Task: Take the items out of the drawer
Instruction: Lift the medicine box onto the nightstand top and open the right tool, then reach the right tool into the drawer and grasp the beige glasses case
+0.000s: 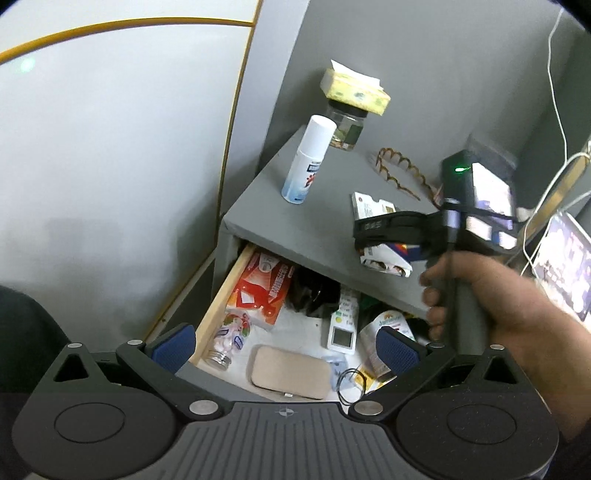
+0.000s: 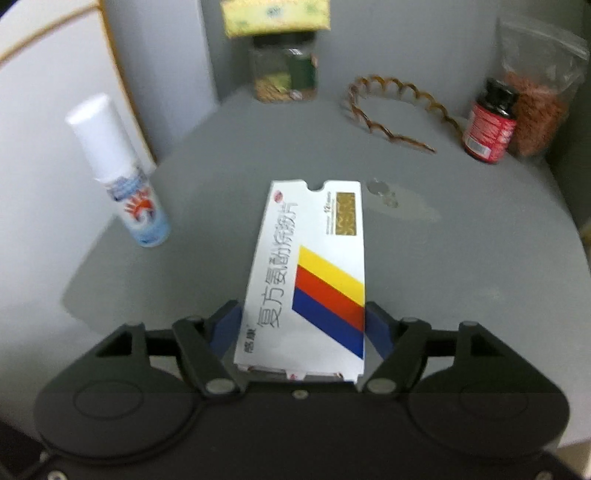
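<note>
My right gripper [image 2: 303, 325] is shut on a white medicine box [image 2: 314, 273] with yellow, red and blue stripes, held over the grey cabinet top [image 2: 461, 258]. In the left wrist view the same box [image 1: 384, 236] sits in the right gripper [image 1: 376, 230] above the cabinet top [image 1: 295, 229]. My left gripper [image 1: 286, 347] is open and empty above the open drawer [image 1: 218, 306]. The drawer holds a red packet [image 1: 262, 284], a pill bottle [image 1: 231, 339], a beige case [image 1: 290, 373], a white meter [image 1: 343, 321] and a pouch [image 1: 384, 332].
On the cabinet top stand a white spray can [image 2: 122, 170], a jar [image 2: 284, 70] under a yellow tissue pack [image 2: 275, 13], a brown wavy headband [image 2: 391, 107], a red-labelled bottle [image 2: 489, 122] and a bag [image 2: 539, 88]. A white wall is at the left. A tablet screen [image 1: 561, 258] is at the right.
</note>
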Demonstrator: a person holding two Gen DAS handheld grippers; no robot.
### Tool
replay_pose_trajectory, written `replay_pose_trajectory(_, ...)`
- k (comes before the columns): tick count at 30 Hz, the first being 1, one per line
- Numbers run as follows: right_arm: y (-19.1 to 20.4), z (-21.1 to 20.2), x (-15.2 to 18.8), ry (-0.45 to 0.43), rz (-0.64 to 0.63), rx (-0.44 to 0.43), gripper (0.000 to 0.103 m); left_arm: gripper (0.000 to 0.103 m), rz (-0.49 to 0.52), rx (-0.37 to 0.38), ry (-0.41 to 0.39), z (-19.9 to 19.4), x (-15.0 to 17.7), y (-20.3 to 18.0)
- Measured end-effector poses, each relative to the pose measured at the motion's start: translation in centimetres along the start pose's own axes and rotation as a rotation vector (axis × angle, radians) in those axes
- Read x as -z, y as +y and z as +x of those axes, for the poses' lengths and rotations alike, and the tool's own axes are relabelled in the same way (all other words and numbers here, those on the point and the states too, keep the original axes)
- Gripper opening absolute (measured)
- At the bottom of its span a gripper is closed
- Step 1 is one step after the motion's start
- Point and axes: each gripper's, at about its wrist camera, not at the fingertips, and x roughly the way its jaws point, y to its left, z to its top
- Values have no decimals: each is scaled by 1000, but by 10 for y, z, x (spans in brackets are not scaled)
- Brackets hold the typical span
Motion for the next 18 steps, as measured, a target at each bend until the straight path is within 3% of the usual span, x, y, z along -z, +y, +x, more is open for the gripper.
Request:
replay_pose_trajectory(7, 21, 10, -9, 12, 45, 47, 71, 103, -18, -14, -27, -4, -5, 6)
replay_pose_trajectory(10, 12, -1, -4, -46, 58, 34, 72, 103, -5, -8, -38, -5, -4, 4)
replay_pose_trajectory(14, -18, -36, 16, -155, 48, -23, 76, 103, 21, 4, -47, -10, 0, -3)
replay_pose_trajectory(18, -35, -76, 41, -170, 12, -147, 79, 103, 37, 37, -51, -14, 1, -9)
